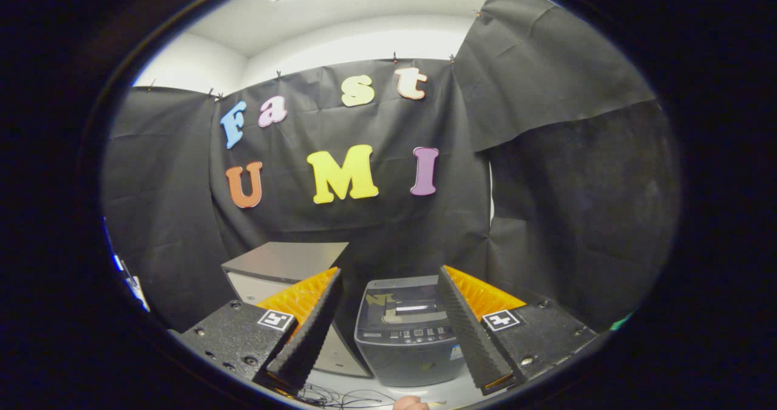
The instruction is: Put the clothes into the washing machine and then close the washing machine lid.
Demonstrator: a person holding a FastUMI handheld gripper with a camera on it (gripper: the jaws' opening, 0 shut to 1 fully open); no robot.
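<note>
Hovering with its fingers spread wide and nothing between them, the gripper [388, 319] faces the small top-loading washing machine [408, 337], which sits straight ahead beyond the fingertips, lid [402, 304] seemingly down; a grey cabinet [282, 264] stands just beside it.

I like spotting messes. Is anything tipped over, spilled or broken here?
Nothing stands out. The washing machine stands upright beyond the claw, its lid down, beside a grey box. The claw is open and holds nothing. Some cables lie loose on the floor in front of the machine, a bit untidy.
</note>
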